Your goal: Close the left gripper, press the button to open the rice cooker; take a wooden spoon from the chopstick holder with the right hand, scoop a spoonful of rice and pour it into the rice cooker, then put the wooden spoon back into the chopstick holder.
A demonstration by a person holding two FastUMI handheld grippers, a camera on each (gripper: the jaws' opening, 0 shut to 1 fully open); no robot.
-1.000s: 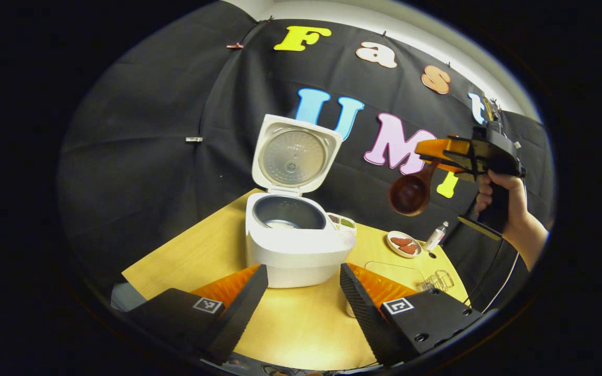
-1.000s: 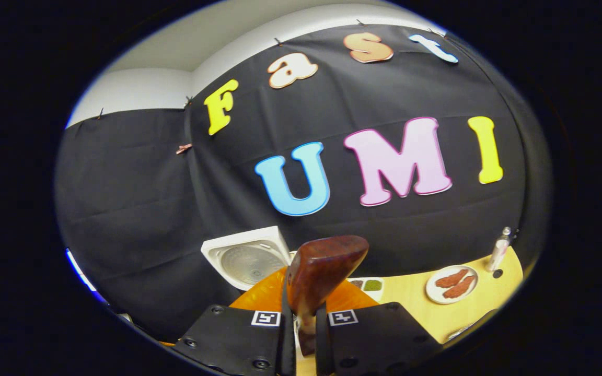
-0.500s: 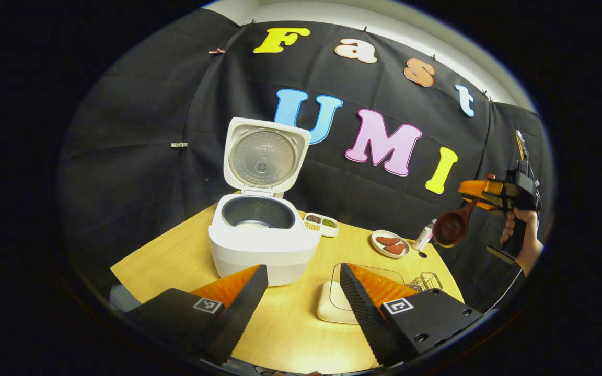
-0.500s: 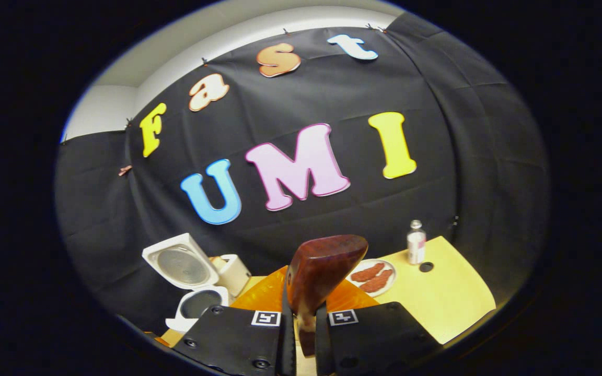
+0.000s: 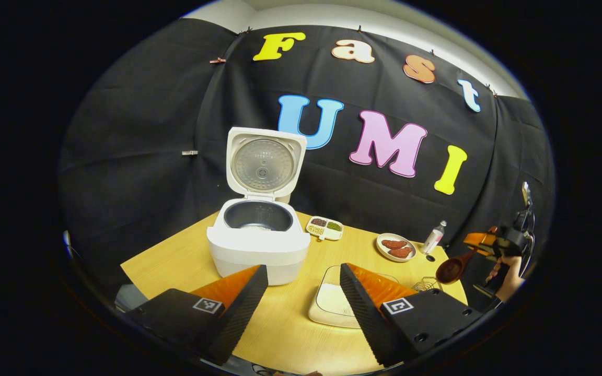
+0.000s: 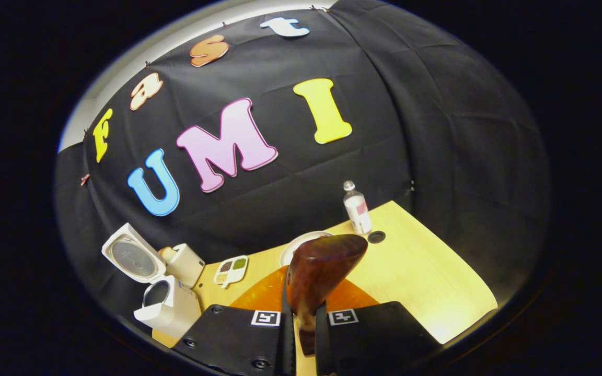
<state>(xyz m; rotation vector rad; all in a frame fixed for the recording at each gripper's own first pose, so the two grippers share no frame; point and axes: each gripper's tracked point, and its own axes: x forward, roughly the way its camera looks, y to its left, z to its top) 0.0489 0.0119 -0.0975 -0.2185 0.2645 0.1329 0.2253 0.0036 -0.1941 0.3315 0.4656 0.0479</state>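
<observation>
The white rice cooker [image 5: 259, 250] stands on the wooden table with its lid [image 5: 263, 164] raised; a little rice lies in its dark inner pot [image 5: 257, 215]. My left gripper [image 5: 303, 292] hovers open in front of it, fingers wide apart and holding nothing. A white dish of rice [image 5: 330, 305] sits just right of the cooker, partly behind my right finger. At the far right my right gripper [image 5: 484, 243] is shut on the wooden spoon [image 5: 450, 270], low near the wire chopstick holder [image 5: 426, 284]. In the right gripper view the spoon [image 6: 324, 266] rises from the shut gripper [image 6: 304, 326], with the rice cooker [image 6: 168, 308] off to the left.
A divided dish of grains [image 5: 324, 227], a plate with red pieces [image 5: 395, 246] and a small bottle [image 5: 433, 238] line the table's far side. A cable hole [image 6: 375, 236] lies beside the bottle [image 6: 357, 209]. A beige box [image 6: 183, 263] stands behind the cooker. A hand [image 5: 507, 274] holds the right gripper.
My right gripper has carried the spoon away from the cooker, to the right and down toward the table's right edge. The left gripper has stayed open and drawn back a little.
</observation>
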